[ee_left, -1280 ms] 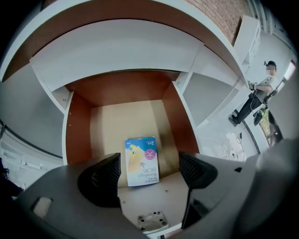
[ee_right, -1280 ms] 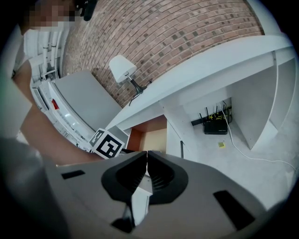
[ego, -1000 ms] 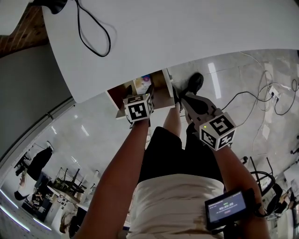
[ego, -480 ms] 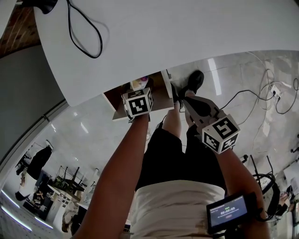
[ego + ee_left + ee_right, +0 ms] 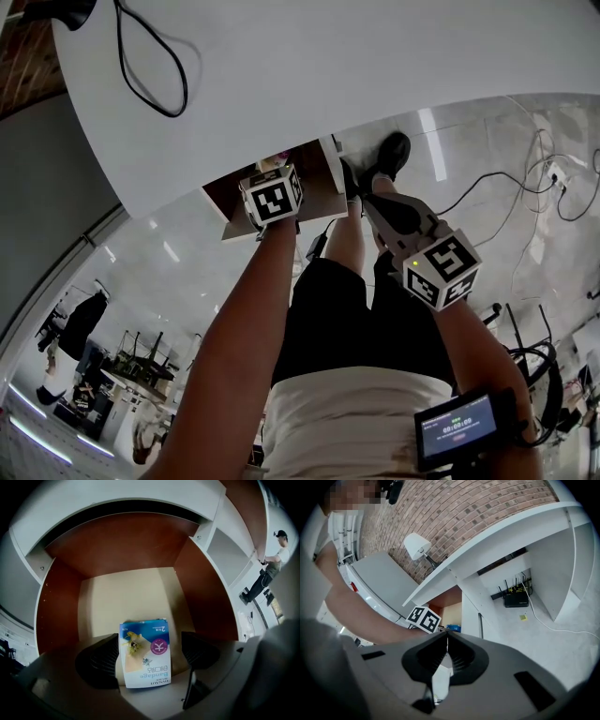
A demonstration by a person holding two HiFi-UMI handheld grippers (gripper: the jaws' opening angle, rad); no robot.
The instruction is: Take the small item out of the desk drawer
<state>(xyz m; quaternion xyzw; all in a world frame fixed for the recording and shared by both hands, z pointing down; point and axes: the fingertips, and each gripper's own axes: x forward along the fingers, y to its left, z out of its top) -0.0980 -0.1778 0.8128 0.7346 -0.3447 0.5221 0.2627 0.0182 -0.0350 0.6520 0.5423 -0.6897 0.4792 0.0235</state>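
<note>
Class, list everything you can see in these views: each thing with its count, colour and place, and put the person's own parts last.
Desk top: one, white, top of head view.
Cable: one, black, looped on the desk top.
Drawer: one, brown walls, beige floor, open under the desk top.
Bandage box: one, blue and white, on the drawer floor.
Router: one, black, under the desk top.
Lamp: one, white, by the brick wall.
Left hand-held gripper: one, jaws apart either side of the bandage box.
Right hand-held gripper: one, jaws shut, empty.
</note>
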